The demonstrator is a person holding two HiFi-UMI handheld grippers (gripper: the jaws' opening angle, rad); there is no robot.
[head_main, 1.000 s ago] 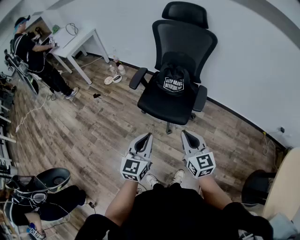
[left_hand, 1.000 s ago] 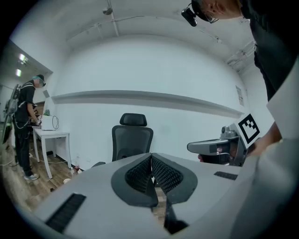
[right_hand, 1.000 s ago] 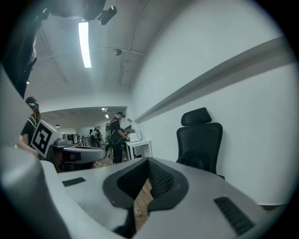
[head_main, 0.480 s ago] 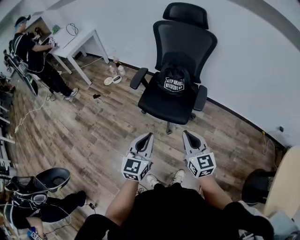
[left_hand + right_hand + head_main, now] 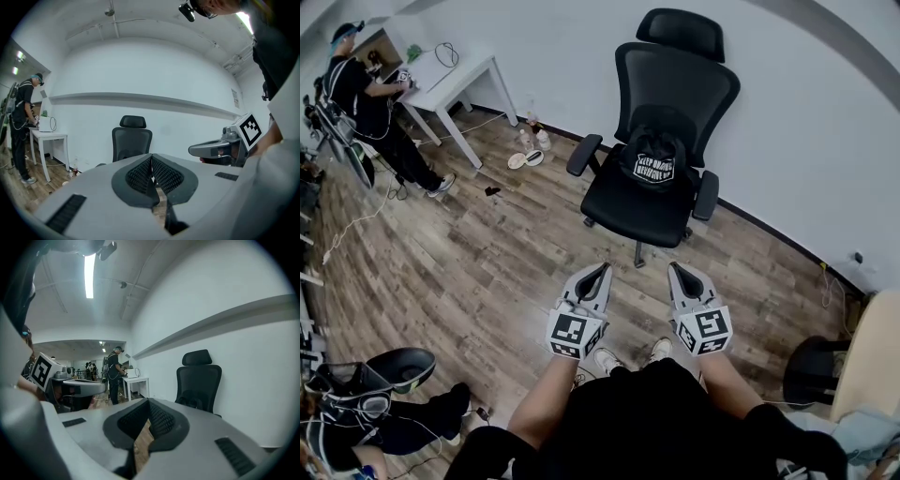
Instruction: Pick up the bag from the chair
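Head view has both grippers out in front, low in the frame and side by side, pointing up-frame toward the black office chair (image 5: 675, 84). The left gripper (image 5: 598, 272) and right gripper (image 5: 675, 271) sit near each other with a strip of wooden floor (image 5: 487, 253) showing between them. Each carries its marker cube (image 5: 570, 334) at the near end.

The bag (image 5: 649, 159) is on the chair seat, pushed back against the backrest. It's black with white lettering on the front that I can't read cleanly. It's well apart from both grippers with bare floor in between, so nothing is touching it.

Left gripper view: the jaws are closed, ribbed pads pressed together with nothing between them. The chair is straight ahead past the tips, against the white wall (image 5: 581, 56), and the right gripper pokes in from the right side.

Right gripper view: same deal, jaws closed and empty, with a sliver of floor visible under the pads. The chair sits off to the right there, and I can just make out something dark on the seat, which should be the bag.

Rest of the room, from the head view: a white bench (image 5: 455, 75) stands in the top left by the wall, with a person (image 5: 356, 94) standing at it. Some small clutter (image 5: 528, 150) lies on the floor next to it. A second person (image 5: 366, 412) is sitting low at the bottom left.
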